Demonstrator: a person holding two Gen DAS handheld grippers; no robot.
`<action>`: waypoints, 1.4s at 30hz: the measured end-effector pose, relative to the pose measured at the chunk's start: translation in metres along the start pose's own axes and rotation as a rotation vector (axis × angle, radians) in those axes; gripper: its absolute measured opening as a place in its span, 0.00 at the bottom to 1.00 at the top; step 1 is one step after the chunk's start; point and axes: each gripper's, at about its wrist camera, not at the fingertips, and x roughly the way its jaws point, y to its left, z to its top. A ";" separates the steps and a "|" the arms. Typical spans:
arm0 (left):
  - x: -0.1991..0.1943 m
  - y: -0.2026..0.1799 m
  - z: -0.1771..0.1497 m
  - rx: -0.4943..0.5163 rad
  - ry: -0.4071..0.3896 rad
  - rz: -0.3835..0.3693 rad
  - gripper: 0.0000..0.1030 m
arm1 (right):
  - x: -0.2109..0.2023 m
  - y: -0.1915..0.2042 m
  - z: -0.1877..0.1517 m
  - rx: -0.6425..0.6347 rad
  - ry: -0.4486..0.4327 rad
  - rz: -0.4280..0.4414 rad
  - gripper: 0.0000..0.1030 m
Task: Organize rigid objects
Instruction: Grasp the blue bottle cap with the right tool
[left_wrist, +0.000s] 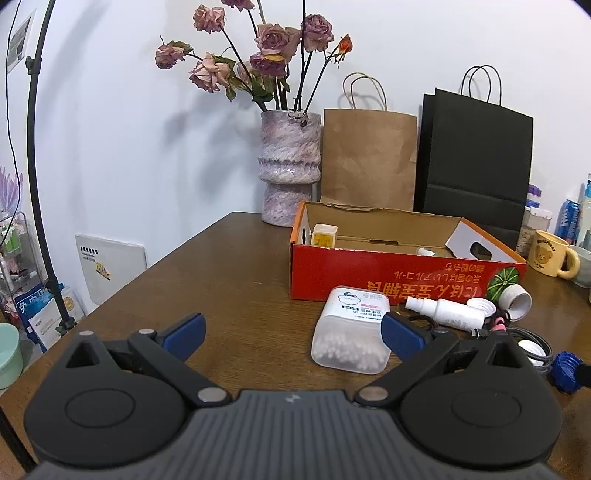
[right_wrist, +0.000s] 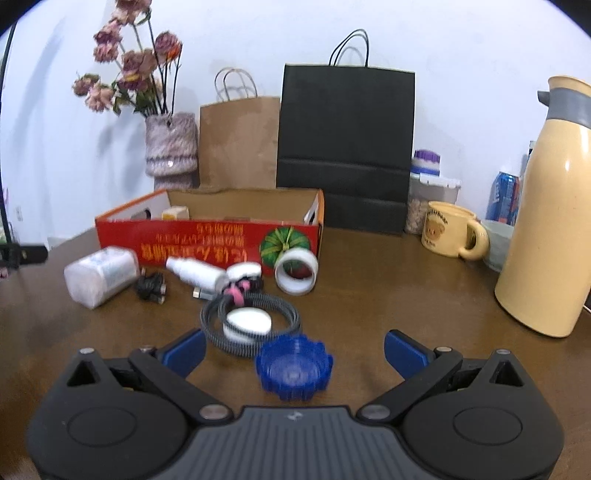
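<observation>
A red cardboard box (left_wrist: 369, 275) (right_wrist: 207, 243) stands open on the brown table, with a small yellow box (left_wrist: 324, 235) inside. In front of it lie a clear cotton-swab box (left_wrist: 351, 328) (right_wrist: 101, 275), a white spray bottle (left_wrist: 445, 312) (right_wrist: 195, 273), a white tape roll (right_wrist: 296, 271) (left_wrist: 515, 299), a coiled cable (right_wrist: 251, 321) with a white disc (right_wrist: 247, 322), and a blue toothed cap (right_wrist: 294, 367) (left_wrist: 565, 371). My left gripper (left_wrist: 293, 334) is open, its right finger beside the swab box. My right gripper (right_wrist: 293, 352) is open with the blue cap between its fingers, untouched.
A vase of dried roses (left_wrist: 290, 166), a brown paper bag (left_wrist: 369, 158) and a black paper bag (right_wrist: 345, 147) stand behind the box. A yellow mug (right_wrist: 452, 230), a bowl (right_wrist: 496, 243), a cream thermos (right_wrist: 550, 229), a can and jars stand at the right.
</observation>
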 end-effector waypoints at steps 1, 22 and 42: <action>0.000 -0.001 0.000 0.003 0.000 0.001 1.00 | 0.000 0.001 -0.001 -0.005 0.001 -0.006 1.00; -0.002 -0.009 -0.003 0.035 0.022 -0.041 1.00 | 0.052 -0.013 0.004 0.061 0.149 0.029 0.52; 0.001 -0.009 -0.003 0.036 0.041 -0.059 1.00 | 0.030 -0.004 0.011 0.056 -0.039 0.020 0.52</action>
